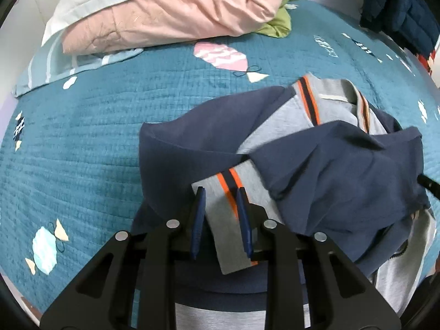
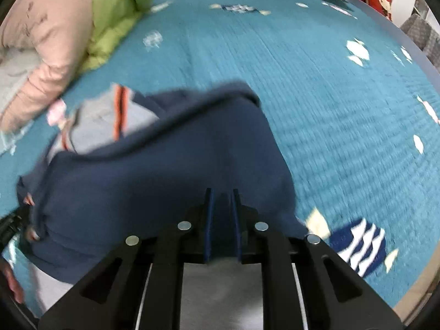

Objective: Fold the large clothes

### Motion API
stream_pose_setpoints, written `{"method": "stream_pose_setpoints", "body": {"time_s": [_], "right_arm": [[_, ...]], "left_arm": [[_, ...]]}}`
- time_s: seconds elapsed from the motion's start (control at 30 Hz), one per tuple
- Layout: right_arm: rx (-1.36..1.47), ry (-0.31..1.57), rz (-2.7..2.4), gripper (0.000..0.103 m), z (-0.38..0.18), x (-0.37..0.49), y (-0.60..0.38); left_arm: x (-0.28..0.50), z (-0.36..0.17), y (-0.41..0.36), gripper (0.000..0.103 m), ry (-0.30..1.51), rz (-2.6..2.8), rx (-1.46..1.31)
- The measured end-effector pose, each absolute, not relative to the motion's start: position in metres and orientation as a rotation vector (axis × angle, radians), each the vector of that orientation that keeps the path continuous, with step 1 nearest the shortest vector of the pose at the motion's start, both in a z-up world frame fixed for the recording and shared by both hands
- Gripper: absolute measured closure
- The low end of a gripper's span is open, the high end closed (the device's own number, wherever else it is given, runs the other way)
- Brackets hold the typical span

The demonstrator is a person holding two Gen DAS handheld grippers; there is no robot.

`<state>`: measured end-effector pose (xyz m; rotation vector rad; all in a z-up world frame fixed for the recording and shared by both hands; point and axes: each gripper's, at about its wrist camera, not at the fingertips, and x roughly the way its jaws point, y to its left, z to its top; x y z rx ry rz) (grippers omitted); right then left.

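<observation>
Teal quilted bedspread (image 1: 96, 126), pink duvet (image 1: 176, 13), green jacket (image 2: 115, 8)

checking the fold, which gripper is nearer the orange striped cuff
Left. The left gripper has its fingers either side of the orange striped cuff; the right gripper holds navy cloth of the garment, away from it.

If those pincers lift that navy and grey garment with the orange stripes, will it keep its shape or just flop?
The navy and grey garment with orange stripes will probably flop: it already lies in soft, rumpled folds on the teal quilted bedspread. It likely weighs little for its size, being thin cloth. The grey striped band between the left gripper fingers may slip unless pinched firmly.
</observation>
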<state>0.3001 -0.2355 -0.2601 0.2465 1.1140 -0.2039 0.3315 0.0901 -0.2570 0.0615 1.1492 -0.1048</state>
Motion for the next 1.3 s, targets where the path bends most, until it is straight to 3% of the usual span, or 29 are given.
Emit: {"method": "stream_pose_setpoints", "body": {"time_s": [0.33,0.47,0.6,0.8,0.83,0.87,0.9,0.93,0.97,1.13,1.3], "right_arm": [[0.236,1.08,-0.214,0.092,-0.269,0.384,-0.256],[0.318,1.104,-0.227,0.097,-0.274,0.408,-0.281],[0.201,1.047,-0.408,0.096,-0.265,0.408,-0.304],[0.244,1.055,-0.32,0.094,-0.25,0.378,-0.315],[0.23,1.053,-0.308,0.091,-0.247,0.371,-0.312],[0.226,1.052,-0.293,0.08,-0.244,0.365,-0.309],[0.226,1.051,-0.283,0.071,-0.242,0.36,-0.307],[0.224,1.05,-0.272,0.05,-0.241,0.355,-0.304],[0.216,1.043,-0.268,0.041,-0.239,0.35,-0.302],[0.191,1.059,-0.246,0.033,-0.248,0.346,-0.296],[0.256,1.113,-0.205,0.032,-0.272,0.35,-0.302]], "left_arm": [[0.341,-0.277,0.099,0.078,1.182,-0.074,0.056],[0.34,-0.278,0.098,0.078,1.171,-0.081,0.075],[0.342,-0.278,0.1,0.078,1.177,-0.087,0.062],[0.34,-0.273,0.099,0.076,1.172,-0.093,0.081],[0.339,-0.27,0.099,0.074,1.171,-0.09,0.089],[0.339,-0.266,0.099,0.062,1.174,-0.094,0.088],[0.338,-0.261,0.101,0.043,1.175,-0.107,0.069],[0.337,-0.256,0.102,0.037,1.166,-0.117,0.049],[0.336,-0.248,0.106,0.037,1.138,-0.124,0.024],[0.345,-0.242,0.122,0.028,1.128,-0.082,0.012],[0.37,-0.266,0.16,0.027,1.227,-0.109,-0.247]]}}
